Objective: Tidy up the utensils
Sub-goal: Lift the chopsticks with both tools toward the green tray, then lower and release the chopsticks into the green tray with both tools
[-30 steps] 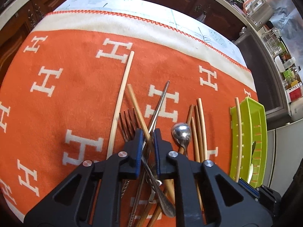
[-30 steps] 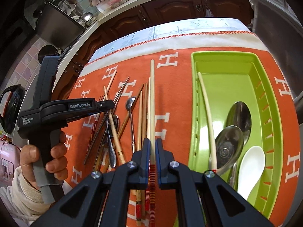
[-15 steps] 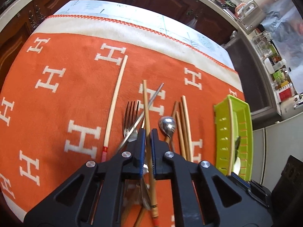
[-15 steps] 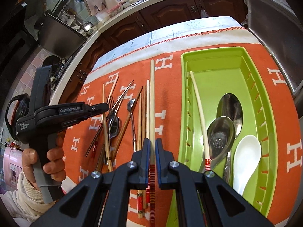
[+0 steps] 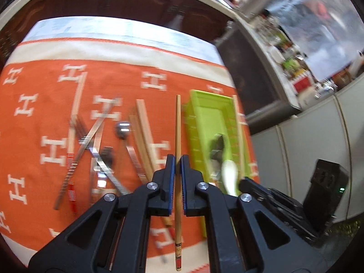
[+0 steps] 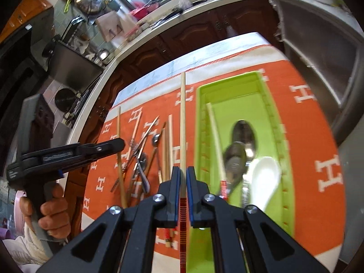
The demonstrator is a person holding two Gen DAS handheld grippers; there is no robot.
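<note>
Left wrist view. The left tool (image 5: 177,173) pinches a brown bamboo chopstick (image 5: 178,136) between its pressed-together pads, clear of the orange blanket (image 5: 34,118) covering the surface. The chopstick's long axis runs straight away from the camera, its slim tip pointing toward the far cabinets and its red-banded butt trailing below the tool. The green tray (image 5: 195,122) lies just to its right, long side parallel to it. On the blanket to the left, well apart from the tray, lie a fork (image 5: 76,125), a small steel spoon (image 5: 122,129), crossed metal chopsticks (image 5: 95,134) and a bundle of wooden chopsticks (image 5: 143,134); motion blur hides finer detail.

Right wrist view. The right tool (image 6: 182,182) grips a pale chopstick with a red-striped butt (image 6: 182,122), axis again directed away, tip toward the blanket's far edge, just beside the tray's left wall (image 6: 200,136). Inside the tray rest one pale chopstick (image 6: 215,136), two steel spoons (image 6: 241,138) and a white ceramic spoon (image 6: 264,177).

Progress, as judged: a few pieces are filed; both held chopsticks and the loose pile remain, so more than half is left.
</note>
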